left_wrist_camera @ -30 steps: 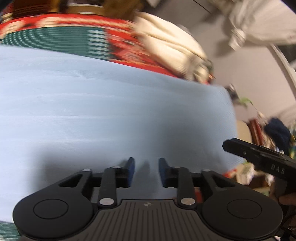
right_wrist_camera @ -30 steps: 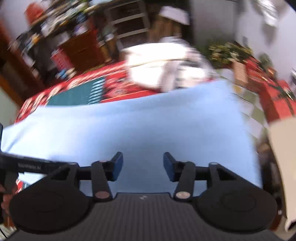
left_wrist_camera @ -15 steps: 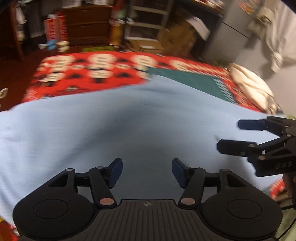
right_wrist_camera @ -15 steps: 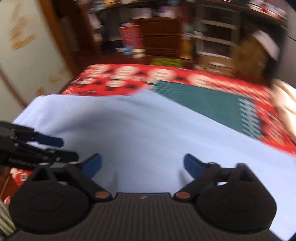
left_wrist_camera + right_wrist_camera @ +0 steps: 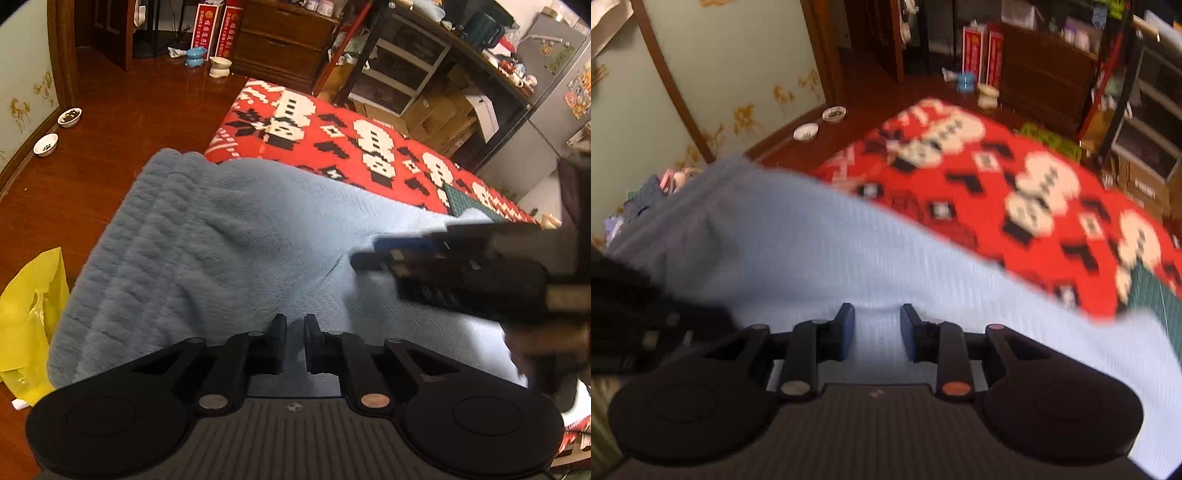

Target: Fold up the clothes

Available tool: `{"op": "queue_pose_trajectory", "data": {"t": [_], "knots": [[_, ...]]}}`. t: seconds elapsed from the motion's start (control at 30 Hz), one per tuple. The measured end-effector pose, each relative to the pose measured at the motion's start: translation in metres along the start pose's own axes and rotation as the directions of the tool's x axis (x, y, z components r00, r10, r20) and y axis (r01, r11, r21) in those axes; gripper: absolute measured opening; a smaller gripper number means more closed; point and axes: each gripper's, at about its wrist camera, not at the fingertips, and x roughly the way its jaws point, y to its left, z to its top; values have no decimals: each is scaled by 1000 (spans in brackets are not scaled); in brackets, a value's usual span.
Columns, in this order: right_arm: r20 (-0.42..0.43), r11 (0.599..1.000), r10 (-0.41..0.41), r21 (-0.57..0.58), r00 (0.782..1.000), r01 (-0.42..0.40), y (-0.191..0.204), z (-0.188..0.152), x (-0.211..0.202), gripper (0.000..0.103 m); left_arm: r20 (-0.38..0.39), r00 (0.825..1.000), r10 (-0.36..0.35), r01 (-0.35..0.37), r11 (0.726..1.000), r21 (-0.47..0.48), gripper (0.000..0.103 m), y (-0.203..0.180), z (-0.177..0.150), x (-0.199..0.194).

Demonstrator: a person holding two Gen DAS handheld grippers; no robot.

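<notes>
As seen, one blue garment [image 5: 229, 236], two grippers.

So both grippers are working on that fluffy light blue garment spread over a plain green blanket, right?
Not quite. The blanket under the light blue garment is not plain green: it is red with a white and black pattern, as the left wrist view shows clearly. The rest holds: the left gripper and the right gripper are both at the garment.
</notes>
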Motion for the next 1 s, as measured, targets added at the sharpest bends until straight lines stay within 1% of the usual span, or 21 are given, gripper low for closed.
{"op": "queue_pose_trajectory", "data": {"t": [0.07,0.13,0.2,0.27,0.3,0.33,0.4,0.43,0.47,0.5,0.53,0.6,0.67,0.77,0.87,1.0], "knots": [[2,999,-24,-22,1000,24,4,17,11,30,3,1000,-14,14,1000,-8,11,3,0,-2],[-15,1000,-15,-14,1000,15,0,26,13,32,5,1000,-21,21,1000,-16,11,4,-2,-6],[-19,999,40,-30,999,-41,8,34,11,31,1,1000,-24,24,1000,-16,11,4,-6,-11],[-33,988,111,-103,993,-114,25,33,0,31,-5,1000,-22,22,1000,-11,11,8,-12,-17],[-52,983,128,-128,990,-134,33,32,1,31,-9,1000,-19,19,1000,-9,11,10,-15,-19],[-73,979,131,-149,989,-140,41,31,6,31,-16,1000,-18,18,1000,-8,11,14,-19,-19],[-88,982,109,-143,990,-121,46,36,23,31,-36,999,-8,7,1000,-10,2,21,-23,-17],[-96,984,98,-141,991,-111,49,39,32,31,-37,999,-4,3,1000,-12,3,25,-24,-17],[-86,987,105,-110,991,-114,46,47,42,30,-34,999,-1,0,1000,-17,3,28,-25,-19],[-86,987,100,-118,991,-110,46,52,45,27,-31,1000,2,-3,1000,-21,3,31,-26,-20],[-86,986,95,-127,992,-105,46,56,48,27,-31,1000,-3,2,999,-34,3,35,-28,-20],[-82,983,89,-153,993,-101,48,54,47,27,-36,999,-14,12,998,-54,3,39,-32,-20],[-79,984,103,-134,991,-113,44,50,41,27,-44,999,-11,9,999,-43,3,39,-36,-20],[-73,989,99,-101,992,-106,40,45,25,28,-56,998,-7,5,1000,-28,3,38,-36,-21],[-73,989,75,-122,995,-83,36,30,2,28,-68,998,-3,2,1000,-12,3,37,-37,-21],[-48,988,39,-145,998,-46,33,7,2,28,-73,997,10,-9,1000,24,3,34,-38,-21]]}}
